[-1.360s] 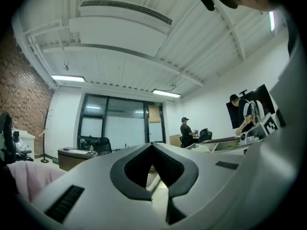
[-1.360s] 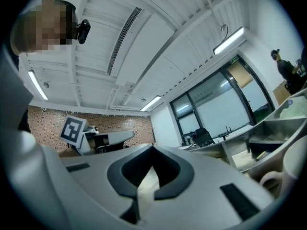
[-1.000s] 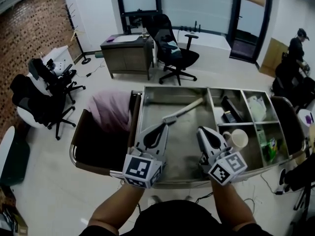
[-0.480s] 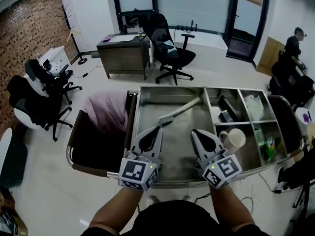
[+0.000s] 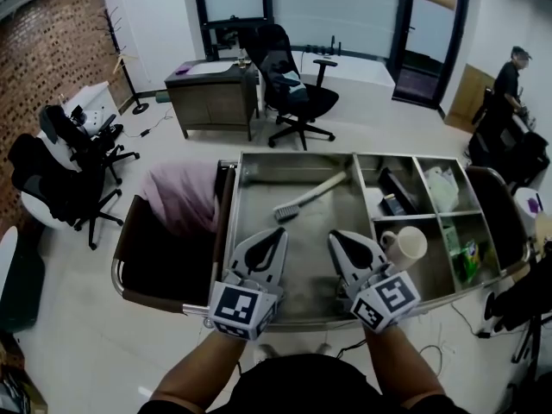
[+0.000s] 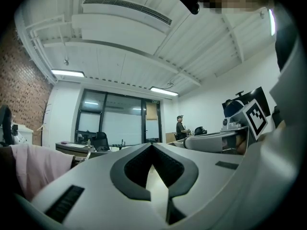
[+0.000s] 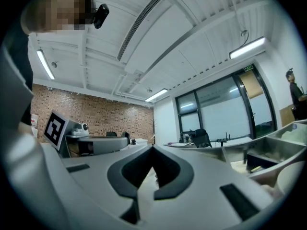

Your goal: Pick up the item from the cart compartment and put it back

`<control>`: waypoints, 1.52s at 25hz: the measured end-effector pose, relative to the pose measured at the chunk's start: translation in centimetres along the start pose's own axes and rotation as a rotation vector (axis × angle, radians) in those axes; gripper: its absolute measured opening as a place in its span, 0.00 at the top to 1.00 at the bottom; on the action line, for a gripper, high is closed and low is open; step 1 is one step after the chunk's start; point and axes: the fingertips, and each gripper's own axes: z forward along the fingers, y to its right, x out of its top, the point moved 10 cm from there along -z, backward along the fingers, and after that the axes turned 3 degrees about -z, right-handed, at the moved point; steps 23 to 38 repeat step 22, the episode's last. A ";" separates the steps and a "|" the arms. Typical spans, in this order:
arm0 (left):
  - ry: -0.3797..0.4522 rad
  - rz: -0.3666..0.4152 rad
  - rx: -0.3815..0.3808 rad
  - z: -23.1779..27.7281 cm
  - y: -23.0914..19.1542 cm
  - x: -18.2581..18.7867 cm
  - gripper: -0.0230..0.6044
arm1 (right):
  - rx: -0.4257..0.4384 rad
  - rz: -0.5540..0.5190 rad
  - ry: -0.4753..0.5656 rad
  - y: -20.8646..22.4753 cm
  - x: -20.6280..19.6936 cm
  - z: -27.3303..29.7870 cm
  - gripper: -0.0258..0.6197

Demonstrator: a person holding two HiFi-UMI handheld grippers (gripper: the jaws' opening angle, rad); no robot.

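Observation:
A steel cart (image 5: 293, 157) stands below me with one large compartment and several small ones on its right. In the large compartment a white brush (image 5: 306, 196) lies slantwise on the floor. My left gripper (image 5: 280, 234) and my right gripper (image 5: 335, 235) hover side by side over the near half of that compartment, short of the brush. Both are shut with nothing between the jaws. The left gripper view shows its tips (image 6: 152, 145) meeting, pointing level into the room. In the right gripper view the tips (image 7: 152, 147) also meet. A white mug (image 5: 407, 245) sits just right of the right gripper.
The small compartments hold a black item (image 5: 392, 193), a white bag (image 5: 442, 188) and a green packet (image 5: 468, 260). A pink cloth bag (image 5: 181, 197) hangs at the cart's left end. Office chairs (image 5: 293, 84), a desk (image 5: 211, 93) and a person (image 5: 509, 80) are beyond.
Both grippers have drawn slightly closer together and a little toward the cart's near edge. They stay shut. The brush has not moved in the compartment.

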 end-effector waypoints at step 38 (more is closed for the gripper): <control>-0.015 0.022 -0.026 0.2 0.6 0.0 0.96 | 0.012 0.001 -0.018 0.1 0.0 0.2 0.94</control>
